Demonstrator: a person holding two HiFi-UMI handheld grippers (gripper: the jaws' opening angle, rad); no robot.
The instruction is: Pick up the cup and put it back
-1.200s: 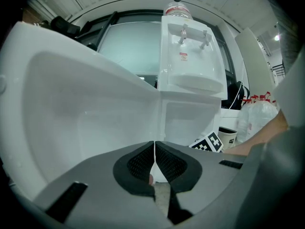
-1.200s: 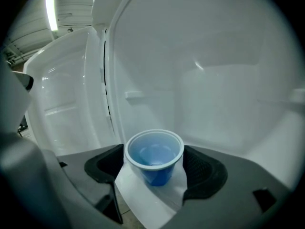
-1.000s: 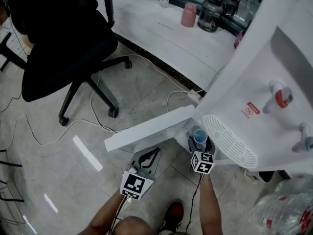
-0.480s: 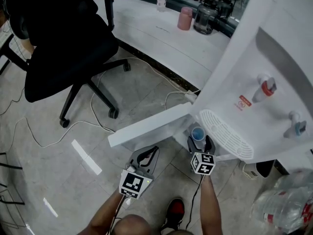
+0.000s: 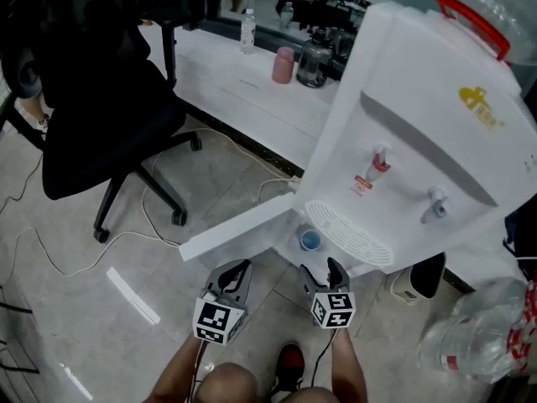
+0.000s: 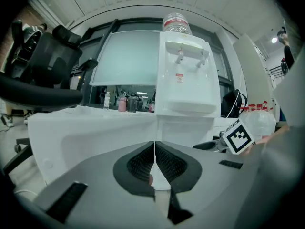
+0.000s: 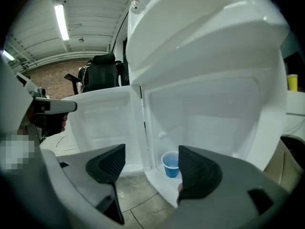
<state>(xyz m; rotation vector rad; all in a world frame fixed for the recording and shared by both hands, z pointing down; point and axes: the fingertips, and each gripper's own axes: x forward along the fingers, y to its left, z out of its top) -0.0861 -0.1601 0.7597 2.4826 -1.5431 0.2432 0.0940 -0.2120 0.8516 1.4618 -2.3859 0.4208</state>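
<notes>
At the bottom centre of the head view I held my left gripper [image 5: 233, 271] low over the floor tiles [image 5: 75, 309], its jaws pressed together on nothing, as its own view showed. Just to its right, my right gripper [image 5: 321, 269] had its jaws spread apart and empty, pointed into the open cabinet at the foot of the water dispenser [image 5: 403, 133]. The blue cup [image 7: 170, 164] stood upright on the cabinet floor, beyond the jaw tips and clear of them. The white cabinet door [image 5: 239, 225] hung open toward the left of the frame. Farther off, a black office chair [image 5: 92, 107] filled the upper left, and a white desk [image 5: 226, 91] beyond it carried a pink cup [image 5: 284, 65] and a bottle [image 5: 247, 30].
</notes>
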